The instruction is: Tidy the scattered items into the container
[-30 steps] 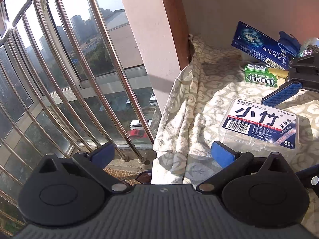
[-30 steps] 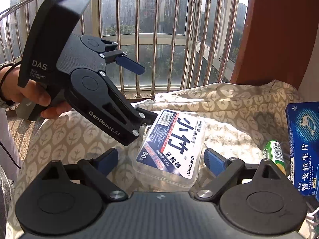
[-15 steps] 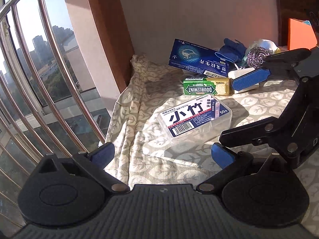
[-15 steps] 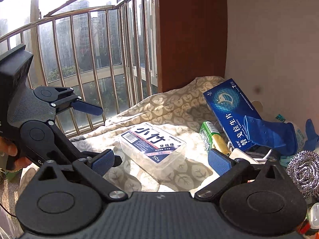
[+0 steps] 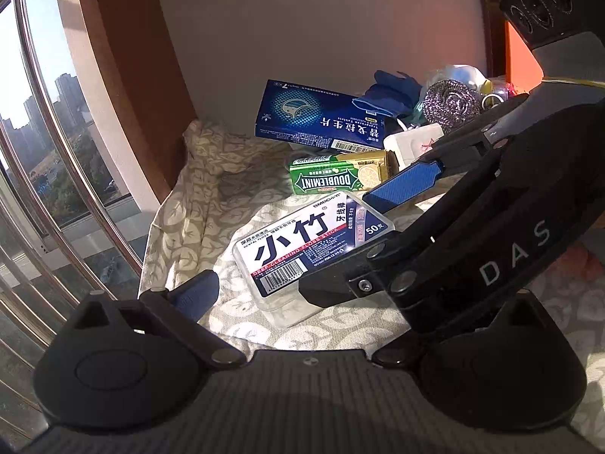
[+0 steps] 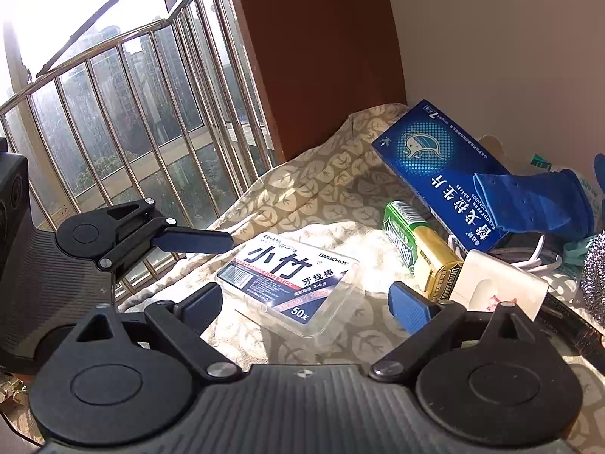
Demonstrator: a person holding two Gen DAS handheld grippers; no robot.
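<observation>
A clear dental floss box [image 5: 310, 249] with a blue and white label lies on the leaf-patterned cloth [image 5: 196, 204]; it also shows in the right wrist view [image 6: 291, 283]. My right gripper [image 6: 306, 302] is open and empty, its fingers either side of the box's near end. My left gripper [image 5: 302, 291] is open and empty just in front of the box; its right finger is hidden behind the right gripper's body. Behind lie a green Doublemint pack [image 6: 401, 234], a blue tablet box [image 6: 442, 174] and a steel scourer [image 5: 450, 104].
A blue glove [image 6: 537, 204], a white plug [image 6: 499, 287] and a gold pack [image 6: 438, 265] crowd the back right by the wall. Window bars [image 6: 124, 151] run along the left past the cloth's edge. An orange object [image 5: 522, 56] stands at the far right.
Both grippers have swung from the window toward the wall and closed in on the floss box. The right gripper now crosses in front of the left gripper's right side.
</observation>
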